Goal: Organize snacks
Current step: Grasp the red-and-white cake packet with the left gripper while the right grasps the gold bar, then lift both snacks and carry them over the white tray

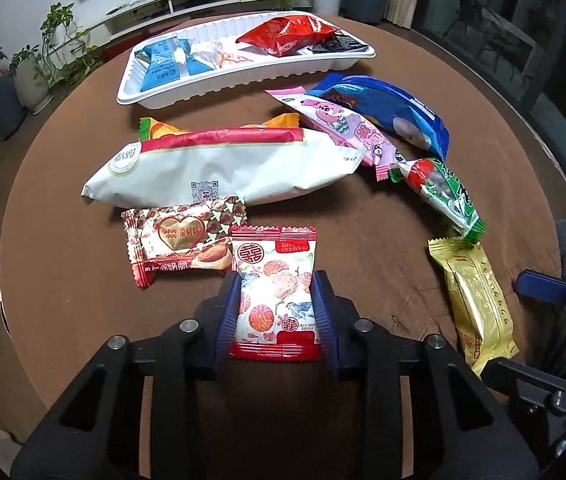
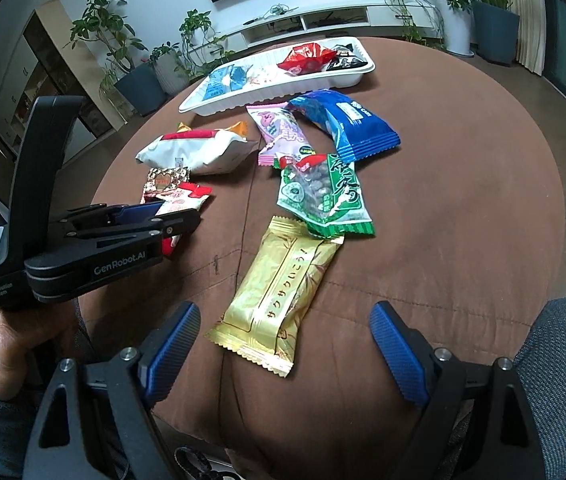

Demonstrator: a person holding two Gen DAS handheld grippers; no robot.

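Between the left tool's (image 1: 277, 306) pads sits the red-edged packet (image 1: 275, 292), clamped at both sides on the desk (image 1: 383, 272). The right tool (image 2: 283, 344) stands wide apart, the gold packet (image 2: 279, 300) just ahead of it. Beyond both, loose snacks, then the white tray (image 1: 211, 84).

the tray (image 1: 243, 80) sits at the table's (image 1: 363, 240) far side with several packets in it. nearer lies the big pillow bag (image 1: 219, 168), the heart packet (image 1: 179, 240) just before it, the lychee packet (image 1: 275, 292) nearest. the gold packet (image 1: 479, 300) lies off to the right.
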